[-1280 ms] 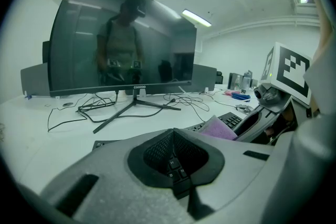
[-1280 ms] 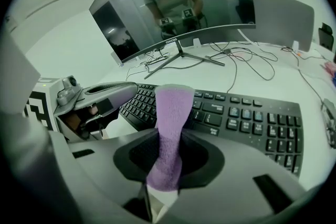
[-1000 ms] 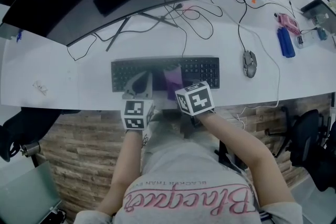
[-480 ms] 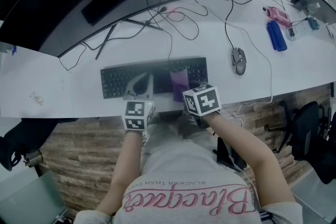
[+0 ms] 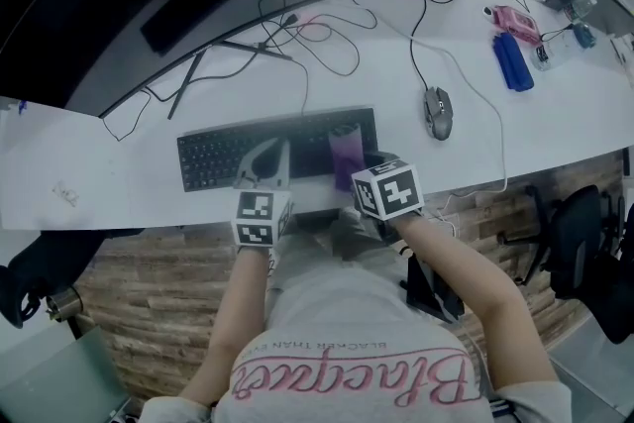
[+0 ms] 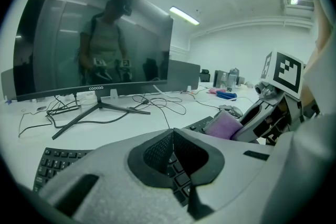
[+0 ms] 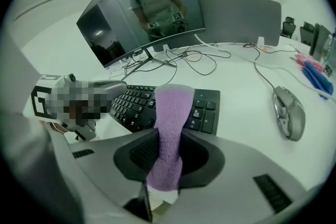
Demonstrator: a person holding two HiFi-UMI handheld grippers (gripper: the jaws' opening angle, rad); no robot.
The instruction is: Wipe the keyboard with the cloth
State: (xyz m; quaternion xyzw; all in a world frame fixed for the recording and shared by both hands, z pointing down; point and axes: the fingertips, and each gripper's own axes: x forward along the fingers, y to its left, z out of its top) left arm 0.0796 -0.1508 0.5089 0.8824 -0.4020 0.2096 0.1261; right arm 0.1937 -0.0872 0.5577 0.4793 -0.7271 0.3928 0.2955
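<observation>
Right gripper [image 7: 169,157]: jaws clamped on a purple cloth [image 7: 171,113], which runs up between them as a folded strip and projects well past the jaw tips. Ahead of and beneath that projecting end lies the black keyboard [image 7: 137,102] on the white surface [image 7: 241,113]. In the head view the cloth [image 5: 346,154] sits over the right portion of the keyboard [image 5: 223,154]; contact between cloth and keys cannot be confirmed. A computer mouse [image 7: 288,112] lies on the surface to the right of the right jaws, apart from the keyboard. Left gripper [image 6: 172,136]: jaws brought together, tips meeting, nothing held; keyboard keys show through the gap behind the tips, directly below. In the head view the left gripper [image 5: 265,163] is over the keyboard's middle, just left of the right gripper [image 5: 355,165]. Seen from the left jaws, the cloth and right gripper lie to the right and slightly ahead. A curved monitor [image 6: 94,39] on a stand is beyond both pairs of jaws, with loose cables [image 5: 322,35] between it and the keyboard.
</observation>
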